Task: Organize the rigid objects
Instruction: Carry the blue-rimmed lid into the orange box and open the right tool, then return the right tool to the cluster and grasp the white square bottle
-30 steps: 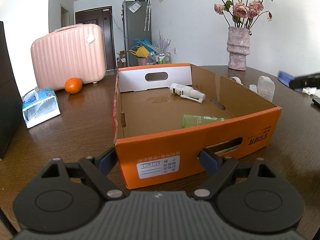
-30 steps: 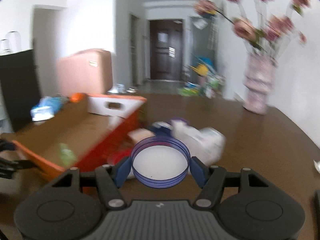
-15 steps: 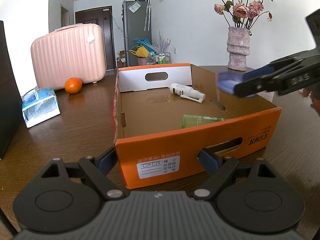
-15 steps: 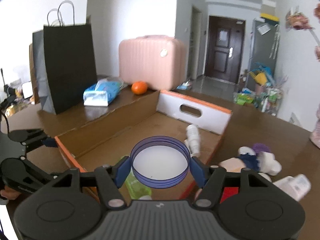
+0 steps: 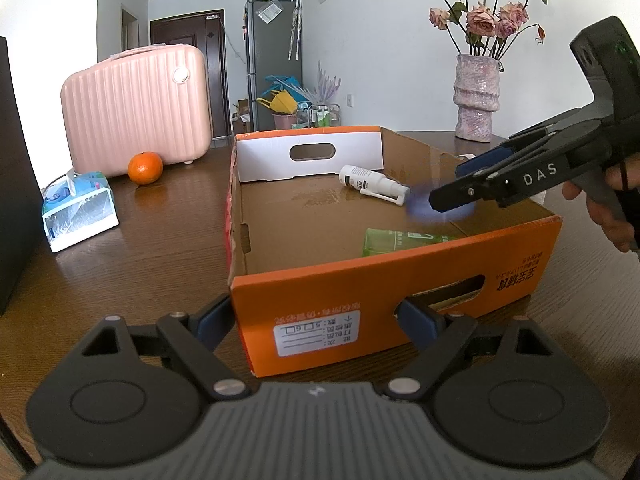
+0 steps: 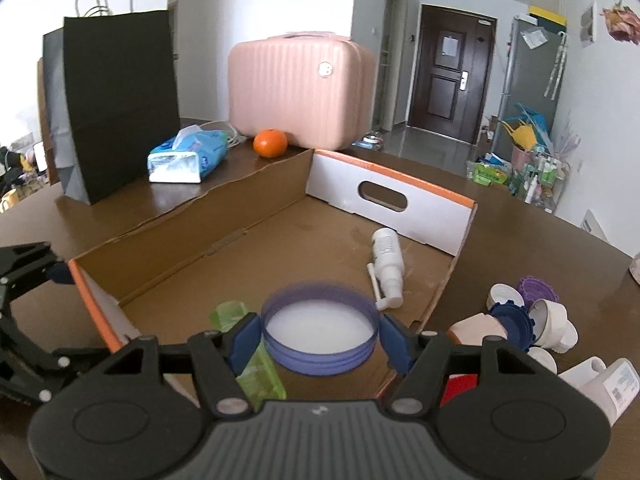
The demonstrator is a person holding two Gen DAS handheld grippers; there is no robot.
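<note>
While the left gripper (image 5: 314,322) is held where it was a second ago, its jaws are seen clamped across the near orange wall of the cardboard box (image 5: 520,248), one blue pad at the box's near-left corner and the other hooked in the handle slot. Further left on the wooden table (image 5: 132,264), a black paper bag (image 6: 120,104), a soft tissue pack (image 5: 76,212), a round orange (image 5: 145,167) and a ribbed pink hard-shell case (image 5: 138,108) are seen near the far-left edge.

Inside the box, a translucent green bottle (image 6: 256,364) lies by the near wall and a smooth white spray bottle (image 6: 386,268) lies near the white far wall. Since a second ago the right gripper (image 6: 319,336) has been brought from over the bare table to above the box floor, near its right wall. A shallow round lid (image 6: 319,332), purple-rimmed with a white inside, is gripped across its width between the pads. It is judged that the carry is nearly done and only lowering and release remain.

At the right, outside the box, a cluster of rigid caps and white bottles (image 6: 536,320) is left on the table to be sorted.
</note>
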